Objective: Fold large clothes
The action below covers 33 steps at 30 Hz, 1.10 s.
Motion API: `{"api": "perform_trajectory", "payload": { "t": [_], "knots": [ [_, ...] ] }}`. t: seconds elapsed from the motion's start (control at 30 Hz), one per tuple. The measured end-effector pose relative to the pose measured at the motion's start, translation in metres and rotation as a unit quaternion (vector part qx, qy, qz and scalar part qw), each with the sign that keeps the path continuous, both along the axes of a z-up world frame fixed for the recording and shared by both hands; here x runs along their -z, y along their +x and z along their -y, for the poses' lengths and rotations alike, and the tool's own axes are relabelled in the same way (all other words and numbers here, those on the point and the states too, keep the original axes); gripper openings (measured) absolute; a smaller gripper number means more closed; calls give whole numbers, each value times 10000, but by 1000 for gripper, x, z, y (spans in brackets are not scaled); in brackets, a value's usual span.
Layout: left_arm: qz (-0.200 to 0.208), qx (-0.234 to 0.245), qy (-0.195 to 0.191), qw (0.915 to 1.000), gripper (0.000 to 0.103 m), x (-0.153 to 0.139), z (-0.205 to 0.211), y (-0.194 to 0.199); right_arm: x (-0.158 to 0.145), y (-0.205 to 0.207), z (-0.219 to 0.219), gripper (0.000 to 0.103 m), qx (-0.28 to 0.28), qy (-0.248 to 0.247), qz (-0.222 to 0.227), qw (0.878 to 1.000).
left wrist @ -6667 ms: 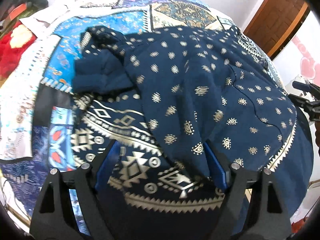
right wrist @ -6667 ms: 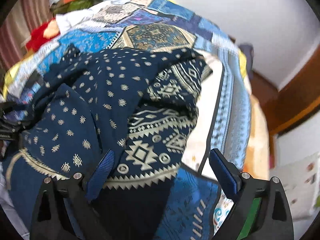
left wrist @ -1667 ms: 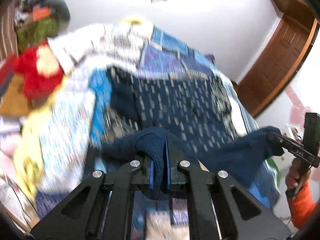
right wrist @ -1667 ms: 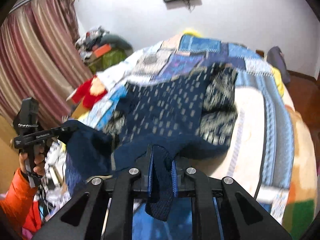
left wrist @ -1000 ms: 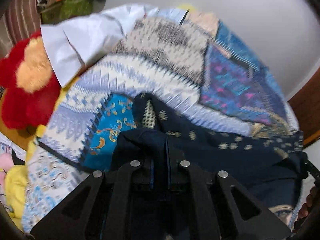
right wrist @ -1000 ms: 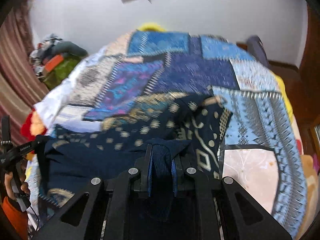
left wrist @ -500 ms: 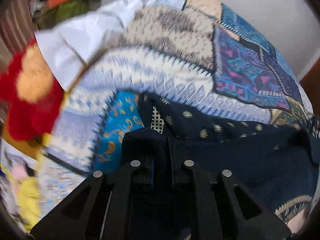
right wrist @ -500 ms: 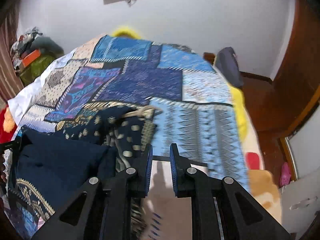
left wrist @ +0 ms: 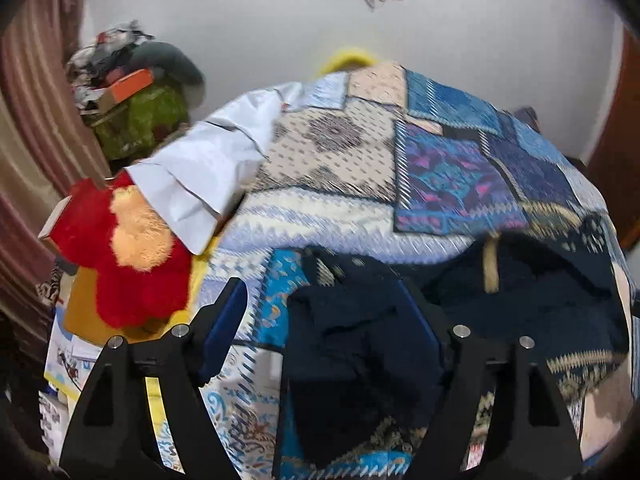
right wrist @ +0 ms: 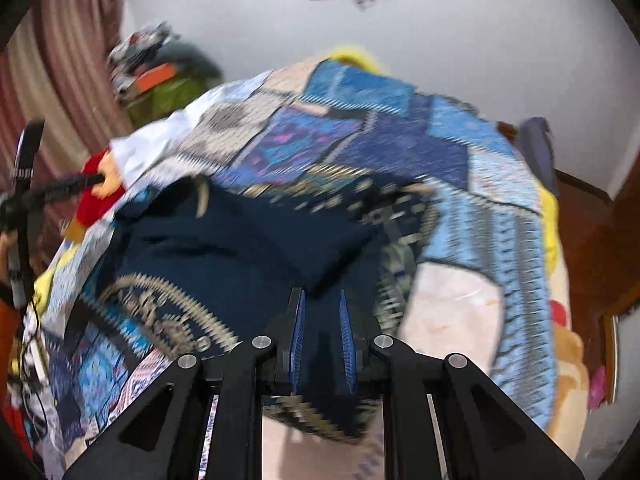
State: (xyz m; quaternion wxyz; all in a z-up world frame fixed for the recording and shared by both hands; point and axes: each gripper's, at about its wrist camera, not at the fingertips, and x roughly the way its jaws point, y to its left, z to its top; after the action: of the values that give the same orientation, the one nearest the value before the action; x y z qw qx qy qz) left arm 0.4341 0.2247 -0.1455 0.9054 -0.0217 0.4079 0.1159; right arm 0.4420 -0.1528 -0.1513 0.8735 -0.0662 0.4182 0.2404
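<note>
One navy garment point(left wrist: 520, 304) with gold patterned borders lay folded on the patchwork bedspread point(left wrist: 352, 160), lower right of frame. The left gripper point(left wrist: 324, 320) was opening, cloth loosely between its jaws. The right gripper point(right wrist: 322, 344) looked clenched, apparently empty.

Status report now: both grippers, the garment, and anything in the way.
Left gripper opening, navy garment loose between its jaws. Right gripper shut, empty. Garment folded over on the patchwork quilt. Nothing on top of it.
</note>
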Motion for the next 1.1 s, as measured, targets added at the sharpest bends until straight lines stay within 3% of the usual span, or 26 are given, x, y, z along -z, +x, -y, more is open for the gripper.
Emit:
{"api": "perform_trajectory", "payload": {
  "t": [0.13,0.27,0.37,0.43,0.63,0.73,0.8,0.97,1.1],
  "knots": [
    [-235,350,-41,9991,82,23,16,-3,21,1,-27,13,-218,-111,-165,9996],
    [-815,766,-256,9934,82,75,38,6,42,16,-50,13,-312,-153,-358,9988],
    [-1126,764,-2,9907,82,107,47,24,58,35,-66,13,-303,-307,-457,9980],
    [-1101,640,132,9918,82,112,45,39,62,48,-73,13,-257,-376,-411,9981],
    [-842,316,62,9959,82,92,26,96,41,91,-79,13,-3,-222,111,9997],
    [-549,53,342,9979,82,68,19,115,25,111,-78,13,479,-434,566,9963],
    [-393,-67,463,9981,82,52,14,118,18,122,-74,13,684,-421,594,9950],
    [20,57,367,9993,82,13,6,91,-8,111,-68,13,613,-124,715,9955],
    [-43,408,312,9987,83,6,11,57,-27,66,-74,13,118,-66,955,9953]
  ]
}}
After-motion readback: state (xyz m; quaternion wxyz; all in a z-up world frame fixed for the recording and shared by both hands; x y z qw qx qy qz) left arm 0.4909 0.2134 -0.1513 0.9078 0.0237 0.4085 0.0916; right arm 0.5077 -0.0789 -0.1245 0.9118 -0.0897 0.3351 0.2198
